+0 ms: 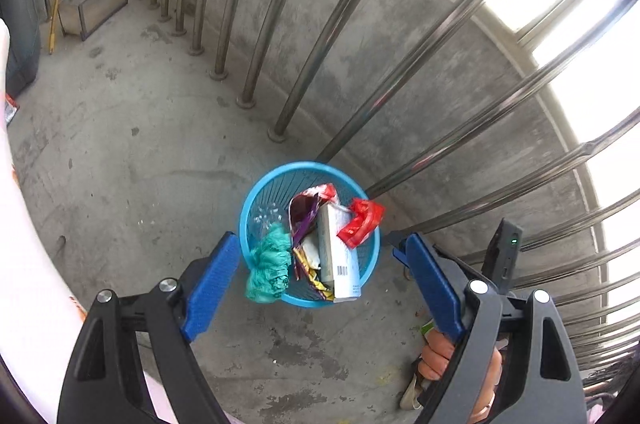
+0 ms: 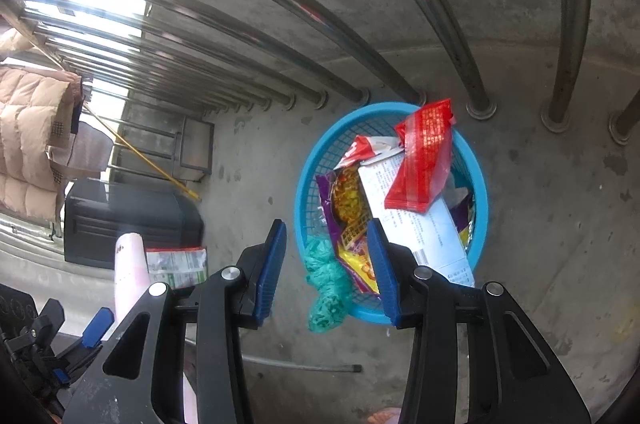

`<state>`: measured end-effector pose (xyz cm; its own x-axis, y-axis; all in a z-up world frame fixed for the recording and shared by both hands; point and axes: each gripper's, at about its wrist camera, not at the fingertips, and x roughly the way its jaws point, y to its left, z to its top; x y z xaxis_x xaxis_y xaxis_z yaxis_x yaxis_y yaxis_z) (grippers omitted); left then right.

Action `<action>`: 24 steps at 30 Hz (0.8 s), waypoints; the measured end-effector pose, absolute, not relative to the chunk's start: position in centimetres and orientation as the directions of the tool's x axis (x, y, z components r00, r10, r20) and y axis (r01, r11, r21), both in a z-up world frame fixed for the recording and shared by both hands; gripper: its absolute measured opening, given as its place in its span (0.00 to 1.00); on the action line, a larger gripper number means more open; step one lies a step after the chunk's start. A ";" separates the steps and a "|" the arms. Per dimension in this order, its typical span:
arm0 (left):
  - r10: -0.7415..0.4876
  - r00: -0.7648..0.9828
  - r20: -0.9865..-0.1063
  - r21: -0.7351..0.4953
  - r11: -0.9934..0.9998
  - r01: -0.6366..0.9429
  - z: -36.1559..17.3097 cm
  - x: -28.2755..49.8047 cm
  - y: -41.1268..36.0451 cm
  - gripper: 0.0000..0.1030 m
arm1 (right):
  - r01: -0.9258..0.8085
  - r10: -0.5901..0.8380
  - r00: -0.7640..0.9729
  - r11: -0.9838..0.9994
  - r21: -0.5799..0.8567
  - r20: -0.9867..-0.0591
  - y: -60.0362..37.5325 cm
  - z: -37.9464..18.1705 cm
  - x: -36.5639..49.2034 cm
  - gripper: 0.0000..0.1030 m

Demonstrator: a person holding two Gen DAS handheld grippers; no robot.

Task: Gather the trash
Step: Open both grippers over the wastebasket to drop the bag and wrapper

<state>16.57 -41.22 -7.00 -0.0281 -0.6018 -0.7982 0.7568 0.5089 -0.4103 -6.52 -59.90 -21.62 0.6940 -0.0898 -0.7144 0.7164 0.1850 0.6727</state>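
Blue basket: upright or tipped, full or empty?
Upright and full. The blue basket stands on the concrete floor, its round rim facing up; wrappers, a white carton and a green bag crowd it.

Bright blue mesh basket (image 2: 478, 183), shiny red wrapper (image 2: 424, 159) with small gold print, teal crumpled bag (image 2: 326, 288), purple and yellow snack packet (image 2: 350, 220), white carton (image 2: 424, 224) with black barcode, grey stained concrete floor (image 1: 132, 175), silver railing bars (image 1: 340, 23)

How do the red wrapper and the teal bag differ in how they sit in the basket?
The red wrapper is flat and glossy, lying on top near the far rim; the teal bag is crumpled and matte, spilling over the near rim. Both poke past the blue basket.
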 end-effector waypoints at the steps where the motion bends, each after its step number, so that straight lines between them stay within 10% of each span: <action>1: -0.613 -0.017 -0.790 -0.408 0.505 0.760 -6.1 16.6 -40.4 0.80 | 0.715 -0.113 0.697 0.175 0.677 -0.708 -60.0 -21.6 -6.9 0.40; 16: -0.686 0.290 -0.667 -0.315 0.612 0.725 3.4 15.3 -22.9 0.83 | 0.759 -0.278 0.648 0.157 0.632 -0.709 -57.3 -18.2 -9.2 0.40; 24: -0.580 0.559 -0.593 -0.248 0.791 0.559 6.0 12.5 -12.3 0.94 | 0.651 -0.340 0.737 0.588 0.480 -0.584 -48.2 -5.9 -2.7 0.70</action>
<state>12.52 -12.27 6.00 0.5588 -0.5799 -0.5928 0.5588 0.7915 -0.2476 -2.74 -48.18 -5.94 0.7374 -0.3398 -0.5838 0.6509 0.5885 0.4797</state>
